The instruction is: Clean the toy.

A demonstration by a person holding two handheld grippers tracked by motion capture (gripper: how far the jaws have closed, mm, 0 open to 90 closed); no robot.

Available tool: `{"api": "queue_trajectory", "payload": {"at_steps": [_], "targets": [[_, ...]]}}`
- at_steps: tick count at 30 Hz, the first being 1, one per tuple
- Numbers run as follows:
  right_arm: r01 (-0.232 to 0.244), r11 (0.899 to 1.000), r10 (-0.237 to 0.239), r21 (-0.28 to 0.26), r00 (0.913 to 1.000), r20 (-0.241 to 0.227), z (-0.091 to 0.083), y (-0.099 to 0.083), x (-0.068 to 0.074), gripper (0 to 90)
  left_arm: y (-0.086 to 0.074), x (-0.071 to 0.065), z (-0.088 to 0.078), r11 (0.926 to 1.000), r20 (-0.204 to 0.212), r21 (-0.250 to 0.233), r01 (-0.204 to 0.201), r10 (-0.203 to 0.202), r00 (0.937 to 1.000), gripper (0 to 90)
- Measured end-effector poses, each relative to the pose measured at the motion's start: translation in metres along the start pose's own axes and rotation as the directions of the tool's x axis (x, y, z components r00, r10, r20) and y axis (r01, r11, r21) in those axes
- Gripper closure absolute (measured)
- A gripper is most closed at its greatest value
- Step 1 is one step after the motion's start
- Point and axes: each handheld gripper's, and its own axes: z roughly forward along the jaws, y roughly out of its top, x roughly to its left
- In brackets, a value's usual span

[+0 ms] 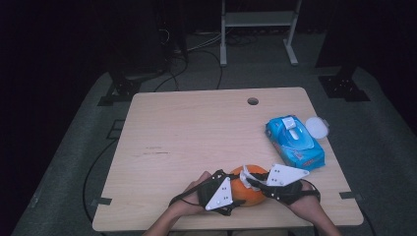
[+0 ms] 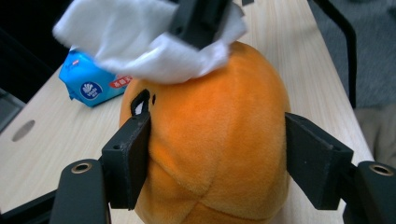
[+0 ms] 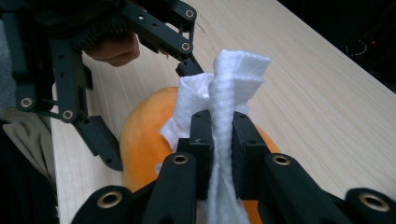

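At the near table edge, my left gripper (image 2: pixel 217 154) clamps the orange plush toy (image 2: pixel 210 140); right gripper (image 3: pixel 219 154), pinching the wet wipe (image 3: pixel 229 88), should rub gently.

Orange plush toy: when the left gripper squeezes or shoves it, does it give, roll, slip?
The orange plush toy looks soft: fuzzy fabric with seams, so it probably dents under the left gripper pads rather than resisting. Its rounded shape suggests it could rock or roll if pushed. The nap likely grips well, so slipping seems unlikely. Probably light for its size.
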Motion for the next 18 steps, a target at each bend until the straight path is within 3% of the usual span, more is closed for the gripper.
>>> {"api": "queue_trajectory", "payload": {"at_steps": [2,5,8,11,14,16,18], "targets": [[-0.019,1.000,0.019,0.000,0.9998,0.004,-0.002,-0.002,-0.005,79.6,-0.002,0.002,-0.001,0.9999,0.002,-0.009,0.012,-0.012,0.9999,29.5],[-0.046,0.998,0.044,0.033,0.9971,0.062,-0.005,-0.012,-0.018,79.6,-0.005,0.003,-0.001,0.9995,0.009,-0.020,0.025,-0.025,0.9997,29.3],[-0.127,0.991,0.126,0.028,0.9908,0.051,-0.009,-0.027,-0.031,79.6,-0.003,0.002,0.000,0.9994,0.016,-0.023,0.024,-0.023,0.9996,28.4],[-0.108,0.994,0.107,0.021,0.9930,0.051,-0.008,-0.022,-0.024,79.5,0.000,0.000,0.003,0.9998,0.018,-0.017,0.013,-0.013,0.9998,26.4],[-0.077,0.997,0.077,-0.013,0.9970,0.004,-0.002,-0.012,-0.013,79.5,0.001,-0.002,0.004,1.0000,0.025,-0.003,0.005,-0.005,0.9997,26.3],[-0.058,0.998,0.058,-0.005,0.9983,0.002,0.000,-0.010,-0.012,79.5,-0.002,0.000,0.002,0.9998,0.024,-0.008,0.020,-0.020,0.9995,26.8],[-0.072,0.997,0.072,-0.009,0.9974,0.008,-0.001,-0.013,-0.016,79.5,-0.005,0.003,0.001,0.9990,0.025,-0.017,0.042,-0.041,0.9988,27.2]]}}
